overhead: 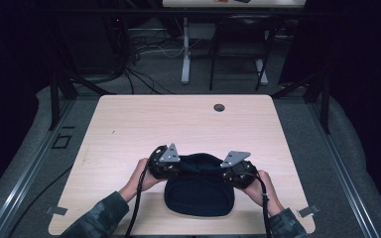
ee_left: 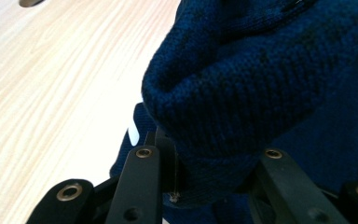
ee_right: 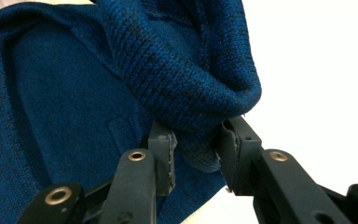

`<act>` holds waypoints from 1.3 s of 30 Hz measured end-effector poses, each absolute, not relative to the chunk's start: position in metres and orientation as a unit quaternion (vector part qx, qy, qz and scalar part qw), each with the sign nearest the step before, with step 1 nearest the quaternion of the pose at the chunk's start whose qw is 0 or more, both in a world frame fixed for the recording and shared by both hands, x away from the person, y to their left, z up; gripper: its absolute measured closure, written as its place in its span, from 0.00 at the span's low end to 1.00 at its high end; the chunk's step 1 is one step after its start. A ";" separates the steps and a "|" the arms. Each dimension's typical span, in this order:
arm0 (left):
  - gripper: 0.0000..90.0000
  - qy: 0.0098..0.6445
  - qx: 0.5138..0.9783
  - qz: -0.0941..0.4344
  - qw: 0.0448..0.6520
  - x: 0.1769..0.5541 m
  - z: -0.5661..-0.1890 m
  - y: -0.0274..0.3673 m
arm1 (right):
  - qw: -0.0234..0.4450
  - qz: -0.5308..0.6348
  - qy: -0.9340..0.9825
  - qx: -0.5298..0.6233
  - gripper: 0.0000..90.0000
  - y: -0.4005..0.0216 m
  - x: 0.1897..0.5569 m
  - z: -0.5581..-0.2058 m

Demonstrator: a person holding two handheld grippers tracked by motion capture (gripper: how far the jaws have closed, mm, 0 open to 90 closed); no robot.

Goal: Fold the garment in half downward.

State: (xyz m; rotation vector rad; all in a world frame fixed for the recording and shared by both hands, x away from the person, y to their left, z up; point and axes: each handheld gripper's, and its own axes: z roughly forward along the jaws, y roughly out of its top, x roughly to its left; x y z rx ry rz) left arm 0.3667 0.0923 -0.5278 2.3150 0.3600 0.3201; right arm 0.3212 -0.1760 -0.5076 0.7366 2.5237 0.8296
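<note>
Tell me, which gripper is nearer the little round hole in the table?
The right gripper. The hole sits right of the table's middle, farther from the left gripper.

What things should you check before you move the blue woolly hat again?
1. Left gripper has the knitted hat pinched at its edge: ok.
2. Right gripper has the hat's edge pinched too: ok.
3. Both grips sit on opposite sides of the hat: ok.
4. Bare table beyond the hat for moving it: ok.
5. How deep the knit sits between the fingers: cannot tell.
</note>
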 end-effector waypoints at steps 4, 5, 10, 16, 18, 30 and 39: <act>0.79 0.142 0.907 0.119 0.378 0.365 -0.530 0.093 | 0.188 0.295 0.899 0.264 0.75 -0.177 0.319 -0.509; 0.79 0.142 0.907 0.119 0.378 0.365 -0.530 0.093 | 0.188 0.295 0.899 0.264 0.75 -0.177 0.319 -0.509; 0.77 0.142 0.909 0.111 0.375 0.363 -0.534 0.094 | 0.184 0.290 0.902 0.262 0.76 -0.176 0.317 -0.513; 0.78 0.143 0.909 0.104 0.378 0.360 -0.540 0.094 | 0.180 0.288 0.904 0.260 0.76 -0.177 0.314 -0.516; 0.78 0.144 0.909 0.102 0.377 0.358 -0.543 0.093 | 0.181 0.285 0.905 0.261 0.77 -0.177 0.314 -0.517; 0.78 0.168 0.907 0.106 0.372 0.363 -0.556 0.092 | 0.199 0.253 0.914 0.248 0.79 -0.168 0.338 -0.525; 0.72 0.182 0.905 0.101 0.372 0.368 -0.554 0.096 | 0.200 0.257 0.912 0.250 0.77 -0.168 0.344 -0.523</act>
